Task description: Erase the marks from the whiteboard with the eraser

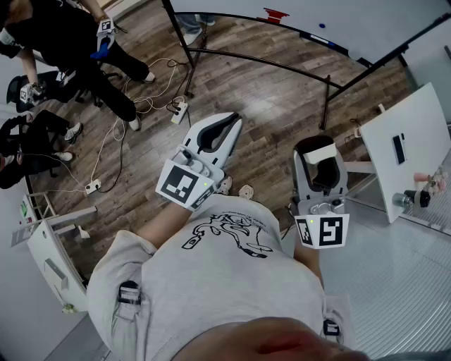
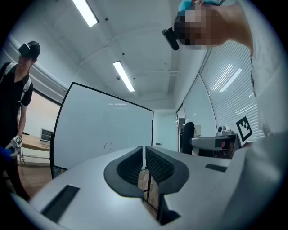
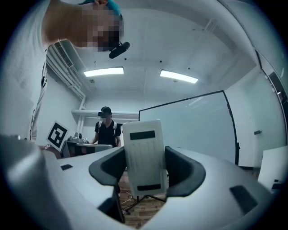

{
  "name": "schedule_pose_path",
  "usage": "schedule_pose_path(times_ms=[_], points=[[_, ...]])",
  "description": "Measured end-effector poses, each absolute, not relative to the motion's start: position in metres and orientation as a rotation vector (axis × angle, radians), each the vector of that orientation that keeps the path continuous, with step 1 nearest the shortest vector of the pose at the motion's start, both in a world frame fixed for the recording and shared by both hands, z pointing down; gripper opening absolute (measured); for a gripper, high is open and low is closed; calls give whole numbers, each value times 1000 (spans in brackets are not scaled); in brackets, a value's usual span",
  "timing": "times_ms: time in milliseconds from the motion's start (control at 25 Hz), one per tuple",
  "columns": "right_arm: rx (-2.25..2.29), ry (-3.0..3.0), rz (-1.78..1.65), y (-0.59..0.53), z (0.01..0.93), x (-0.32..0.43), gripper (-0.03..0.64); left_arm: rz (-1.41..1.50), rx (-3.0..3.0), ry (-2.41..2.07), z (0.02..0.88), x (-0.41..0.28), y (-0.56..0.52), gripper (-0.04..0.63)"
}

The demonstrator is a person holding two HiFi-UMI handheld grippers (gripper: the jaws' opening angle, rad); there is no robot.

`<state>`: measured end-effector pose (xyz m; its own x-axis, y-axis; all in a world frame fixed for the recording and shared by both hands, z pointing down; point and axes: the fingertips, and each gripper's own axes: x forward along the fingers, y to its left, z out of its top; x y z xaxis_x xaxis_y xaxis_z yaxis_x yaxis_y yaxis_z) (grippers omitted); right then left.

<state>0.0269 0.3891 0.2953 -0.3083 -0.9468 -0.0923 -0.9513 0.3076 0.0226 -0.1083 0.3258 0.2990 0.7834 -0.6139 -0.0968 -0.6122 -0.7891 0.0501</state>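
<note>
My right gripper [image 3: 144, 173] is clenched on the white rectangular eraser [image 3: 145, 155]. Its dark pads press the two long sides, and the eraser stands upright between them, its upper end rising past the fingertips. In the head view the same right gripper [image 1: 323, 163] sits low and to the right, close in front of my chest, with the eraser [image 1: 323, 152] showing as a pale block in its mouth.

My left gripper [image 2: 144, 165] has its ribbed pads drawn together, with only a thin slit between them and nothing held. From above, the left gripper [image 1: 220, 132] points forward on the left, well apart from the right one.

The large black-framed whiteboard [image 2: 103, 132] stands far ahead across the brown wooden plank floor [image 1: 268, 99], and the eraser is well away from it. A small round pen mark [image 2: 108, 146] sits low on its surface. The board's edge [image 1: 338, 21] runs along the far side in the head view.

A person in black clothes [image 1: 70, 42] stands far left, near a white power strip with cables [image 1: 179, 111].
</note>
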Motion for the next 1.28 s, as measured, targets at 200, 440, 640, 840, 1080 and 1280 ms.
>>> schedule_pose_path(times_ms=[200,440,640,840,1080,1280], points=[[-1810,2498,114,384,295,19,268,-174,2944,-1017,299,-117,323,35],[-1816,2489,103,370,294,6,270,-170,2928,-1028,303,-138,309,35],[-1862,2485,118,353,295,-12,270,-172,2918,-1018,309,-160,293,35],[-1907,2465,119,338,298,-27,270,-167,2921,-990,314,-174,276,35],[-1935,2466,106,325,305,-37,270,-169,2924,-972,314,-180,260,35],[-1935,2478,110,313,305,-41,270,-175,2921,-970,312,-181,249,35]])
